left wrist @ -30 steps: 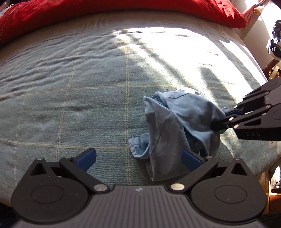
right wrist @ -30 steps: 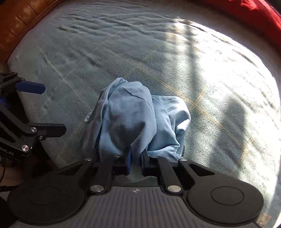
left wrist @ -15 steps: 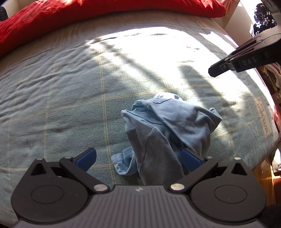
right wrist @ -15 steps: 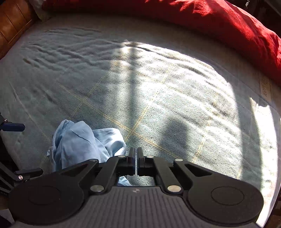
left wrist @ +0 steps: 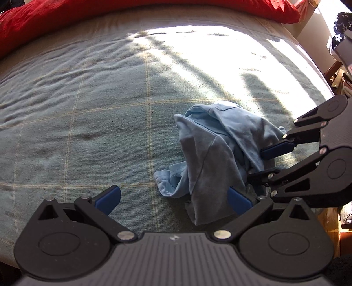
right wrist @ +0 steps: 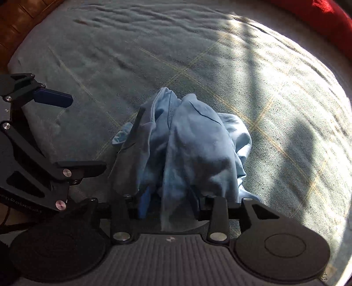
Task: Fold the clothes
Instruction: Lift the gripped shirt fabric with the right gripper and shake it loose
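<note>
On the body of the left gripper (right wrist: 87, 134), seen from the right one's camera, pale lettering runs along the black plastic, and I can make out only something like "Robot.AI"; at the far right edge of the bed a small cloth tag carries print too faint to read. The light blue garment (left wrist: 216, 154) sits bunched in a heap on the green checked blanket (left wrist: 88, 123), near the edge of the bed closest to both tools, partly in shade with a bright patch of sun beyond it. The left gripper (left wrist: 173, 197) hovers over the heap's near side with its blue pads spread wide, the cloth lying against the right-hand pad without being pinched. The right gripper (right wrist: 170, 203) comes in from the side, its jaws opening, a fold of the blue fabric hanging between them. A red pillow (left wrist: 140, 8) lies along the head of the bed. There are no boxes or baskets near the heap.
</note>
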The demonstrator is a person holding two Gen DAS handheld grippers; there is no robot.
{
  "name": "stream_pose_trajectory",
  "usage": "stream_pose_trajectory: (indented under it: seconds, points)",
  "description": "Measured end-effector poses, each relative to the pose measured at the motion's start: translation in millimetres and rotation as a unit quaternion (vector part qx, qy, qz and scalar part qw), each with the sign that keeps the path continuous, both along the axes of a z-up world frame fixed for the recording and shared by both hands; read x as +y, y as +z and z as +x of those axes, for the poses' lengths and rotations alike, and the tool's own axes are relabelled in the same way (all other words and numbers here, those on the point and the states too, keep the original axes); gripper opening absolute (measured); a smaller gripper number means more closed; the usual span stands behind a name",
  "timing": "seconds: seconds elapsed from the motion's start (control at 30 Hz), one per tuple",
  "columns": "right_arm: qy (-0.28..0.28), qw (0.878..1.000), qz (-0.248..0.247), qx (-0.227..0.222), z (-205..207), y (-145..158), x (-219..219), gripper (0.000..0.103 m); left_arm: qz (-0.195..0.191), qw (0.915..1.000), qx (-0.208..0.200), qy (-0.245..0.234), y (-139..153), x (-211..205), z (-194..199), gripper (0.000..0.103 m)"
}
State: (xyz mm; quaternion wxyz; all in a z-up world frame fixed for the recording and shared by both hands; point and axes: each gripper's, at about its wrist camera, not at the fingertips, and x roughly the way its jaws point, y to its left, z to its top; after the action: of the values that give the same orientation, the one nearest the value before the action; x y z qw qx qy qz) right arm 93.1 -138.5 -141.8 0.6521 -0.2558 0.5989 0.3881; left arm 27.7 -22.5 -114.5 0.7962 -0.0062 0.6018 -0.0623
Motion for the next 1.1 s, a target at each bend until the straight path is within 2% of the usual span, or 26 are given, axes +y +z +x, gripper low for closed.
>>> stream_pose_trajectory:
  seconds: [0.03, 0.07, 0.17, 0.23, 0.47, 0.53, 0.73, 0.83, 0.9, 1.0, 1.07, 1.1]
  points:
    - [0.003, 1.0, -0.004, -0.011, -2, 0, 0, 0.036, -0.001, 1.0, 0.0, 0.001, 0, 1, -1, 0.102]
    - [0.004, 1.0, -0.003, -0.018, -2, 2, 0, 0.019, -0.002, 1.0, -0.001, 0.0, 1, 2, -3, 0.102]
    - [-0.009, 1.0, 0.009, -0.023, 3, 15, -8, 0.006, -0.003, 1.0, -0.001, -0.001, 1, 2, -6, 0.102]
    - [-0.015, 0.999, 0.003, -0.039, 9, 22, -12, 0.002, -0.003, 1.0, -0.002, -0.002, 1, 2, -6, 0.102]
    - [-0.038, 0.998, -0.005, -0.046, 26, 19, -17, 0.004, -0.017, 0.9998, -0.011, -0.007, 3, -2, 1, 0.102]
    - [-0.037, 0.998, -0.001, -0.044, 24, 16, -12, 0.012, -0.014, 0.9999, -0.008, -0.007, 2, -4, 2, 0.102]
    - [-0.022, 0.999, 0.0, -0.043, 13, 9, 9, 0.017, -0.011, 0.9999, 0.001, -0.009, 1, -5, 2, 0.102]
    - [-0.005, 0.999, -0.004, -0.045, 6, 11, 11, 0.029, -0.009, 0.9999, 0.003, -0.008, 0, -5, 4, 0.102]
    - [0.006, 0.999, -0.007, -0.049, 1, 13, 12, 0.03, -0.01, 0.9999, 0.004, -0.004, -1, -4, 6, 0.102]
    - [0.028, 0.998, -0.016, -0.06, -4, 11, 12, 0.029, -0.013, 0.9999, 0.007, 0.0, -4, -5, 9, 0.102]
    - [0.027, 0.998, -0.014, -0.052, -1, 9, 11, 0.002, -0.013, 0.9999, 0.009, -0.001, -4, -6, 10, 0.102]
    - [0.026, 0.998, -0.012, -0.052, 1, 11, 9, 0.001, -0.011, 0.9999, 0.007, -0.002, -4, -7, 10, 0.102]
